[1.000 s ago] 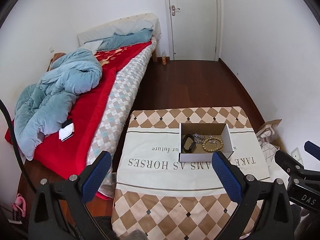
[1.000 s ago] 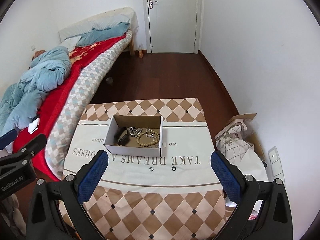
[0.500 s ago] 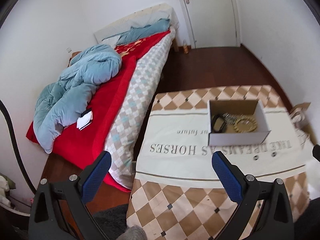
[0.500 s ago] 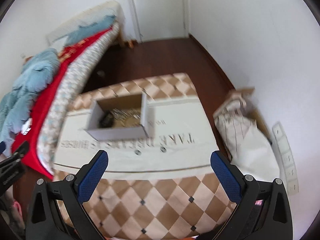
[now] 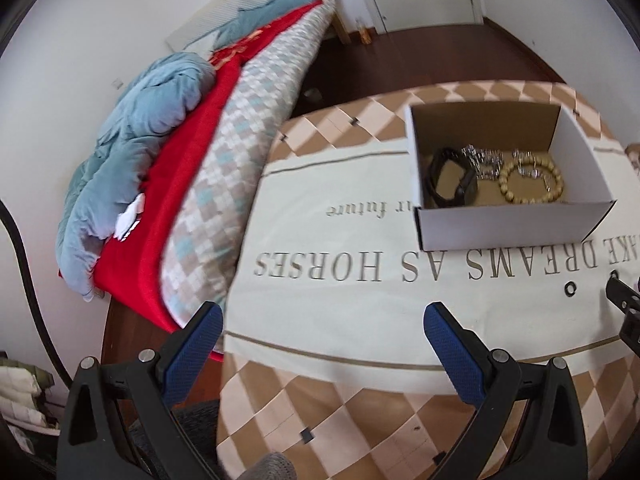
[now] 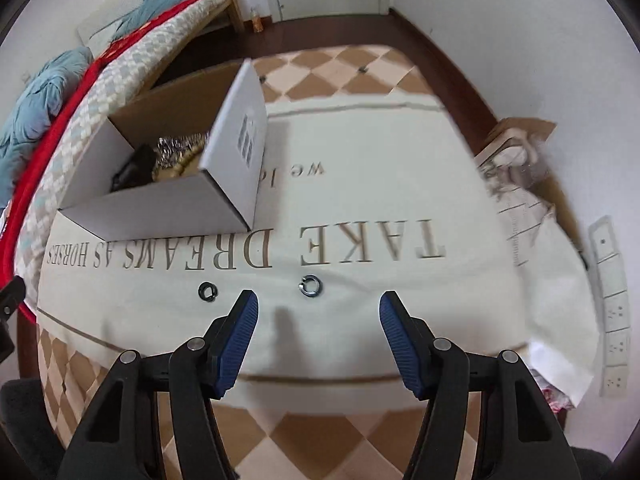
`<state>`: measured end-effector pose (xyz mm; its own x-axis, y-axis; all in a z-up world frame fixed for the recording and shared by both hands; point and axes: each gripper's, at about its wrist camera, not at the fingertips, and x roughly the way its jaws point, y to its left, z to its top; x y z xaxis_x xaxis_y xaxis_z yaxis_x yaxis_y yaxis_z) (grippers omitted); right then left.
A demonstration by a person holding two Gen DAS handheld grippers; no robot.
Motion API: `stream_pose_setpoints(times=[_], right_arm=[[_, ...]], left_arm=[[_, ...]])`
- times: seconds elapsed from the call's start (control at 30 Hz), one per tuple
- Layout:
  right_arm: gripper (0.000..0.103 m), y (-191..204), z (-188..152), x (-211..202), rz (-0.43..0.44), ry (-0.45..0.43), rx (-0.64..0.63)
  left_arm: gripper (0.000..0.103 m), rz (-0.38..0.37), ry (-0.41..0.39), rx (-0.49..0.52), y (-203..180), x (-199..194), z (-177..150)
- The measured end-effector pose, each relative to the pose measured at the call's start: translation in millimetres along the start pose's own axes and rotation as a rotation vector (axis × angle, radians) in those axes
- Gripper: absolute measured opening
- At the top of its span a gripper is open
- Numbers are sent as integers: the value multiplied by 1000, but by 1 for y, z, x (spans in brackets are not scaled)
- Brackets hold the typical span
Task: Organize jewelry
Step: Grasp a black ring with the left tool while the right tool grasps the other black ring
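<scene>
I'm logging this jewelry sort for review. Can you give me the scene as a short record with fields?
surface: table under a printed cloth
container: open white box
in box: black band, silver chain, bead bracelet
loose on cloth: two small rings
right tongs: closing, nothing between them
left tongs: open, empty

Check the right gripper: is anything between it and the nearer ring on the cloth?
Nothing visible. The right gripper, its jaws closing with nothing between them, hangs just short of the silver ring, with only bare cloth between. The dark ring and the box lie off to the side.
</scene>
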<state>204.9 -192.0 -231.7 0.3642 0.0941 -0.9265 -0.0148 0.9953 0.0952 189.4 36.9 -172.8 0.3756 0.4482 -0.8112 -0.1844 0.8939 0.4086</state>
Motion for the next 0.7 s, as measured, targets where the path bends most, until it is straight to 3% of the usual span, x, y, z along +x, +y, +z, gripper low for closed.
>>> stream_pose_setpoints(times=[0.07,0.17,0.23,0.4,0.6,0.7], right_arm=[[61,5,0,10,-6,0,-14],[47,17,1,12,-53,-36,-78],[13,20,1,11,-71,-56,-103],[13,-1,1,1,-49,-59,-55],[13,-49,1,-19,-63,-75,57],[13,-66,0,-23,-81,-77,87]], left_arm=[[102,-1,13,13,-7,9,3],[102,-9,23,23,-15,15,6],[102,-16,23,28,-20,17,9],[102,-87,19,30,-40,13,14],[101,-318,68,97,-99,8,17],[86,-387,122,146,-133,12,15]])
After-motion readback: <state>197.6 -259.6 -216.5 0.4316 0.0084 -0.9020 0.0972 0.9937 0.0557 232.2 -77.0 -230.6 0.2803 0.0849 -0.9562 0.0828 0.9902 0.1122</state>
